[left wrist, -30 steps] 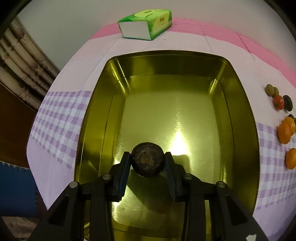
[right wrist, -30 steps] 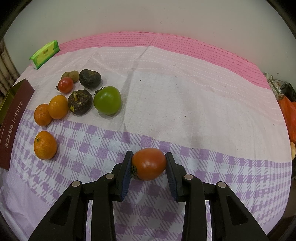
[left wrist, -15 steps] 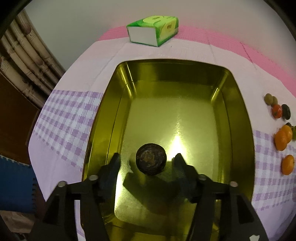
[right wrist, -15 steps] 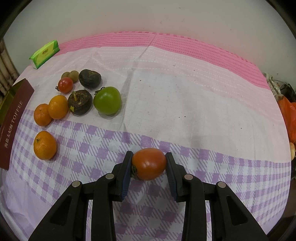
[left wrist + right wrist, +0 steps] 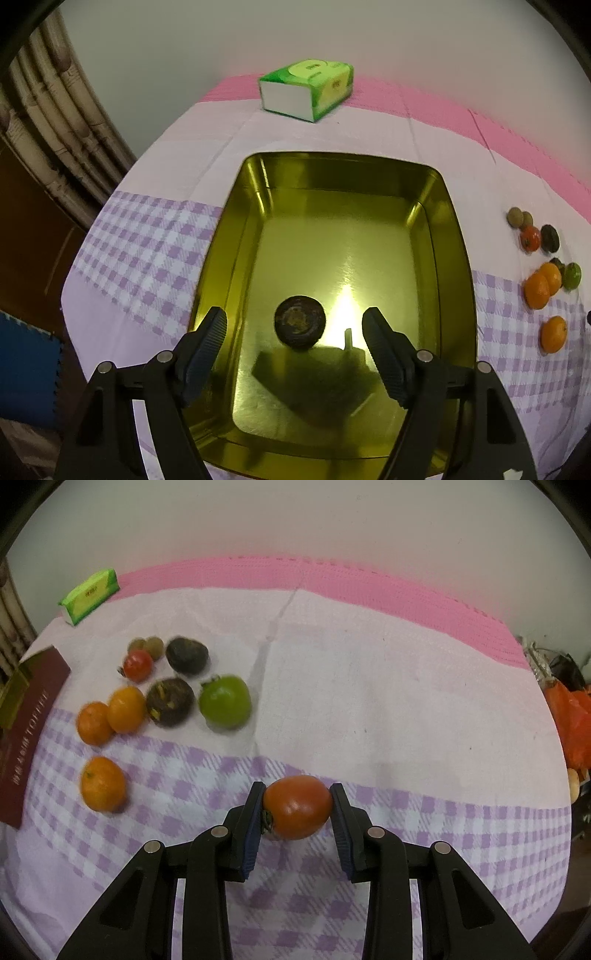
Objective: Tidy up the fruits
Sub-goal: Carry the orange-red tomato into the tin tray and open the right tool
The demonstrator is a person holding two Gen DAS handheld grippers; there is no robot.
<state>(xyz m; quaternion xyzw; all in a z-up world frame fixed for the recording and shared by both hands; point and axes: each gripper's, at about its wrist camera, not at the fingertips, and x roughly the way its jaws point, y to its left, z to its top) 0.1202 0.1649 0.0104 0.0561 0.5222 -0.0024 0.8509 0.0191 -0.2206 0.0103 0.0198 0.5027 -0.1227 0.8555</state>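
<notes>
Covering the surface: a cloth (image 5: 369, 672), pink band at the far edge, pale middle, lilac checks near the cameras.
Tin: a gold tin (image 5: 460, 258) fills the centre of the left view; its maroon side shows at the left edge of the right view.
Left tongs (image 5: 294, 332): wide apart over the tin, jaws just opened, touching nothing.
Right tongs (image 5: 297, 808): narrow, both pads pressed on a red tomato (image 5: 297, 806), lower centre of the frame, above the checks.
Tissue pack (image 5: 306, 90): green, upper centre of the left view, beyond the tin.
Green fruit (image 5: 225, 700): left of centre in the right view, beside a dark fruit.
Dark fruit in tin (image 5: 300, 326): round, on the tin floor between the open jaws, clear of both.
Dark fruits on cloth: two (image 5: 170, 707), left of the green fruit.
Oranges: three (image 5: 103, 784), lower left of the group, two touching.
Small tomato (image 5: 137, 665): red, just below two small brownish fruits (image 5: 154, 647).
</notes>
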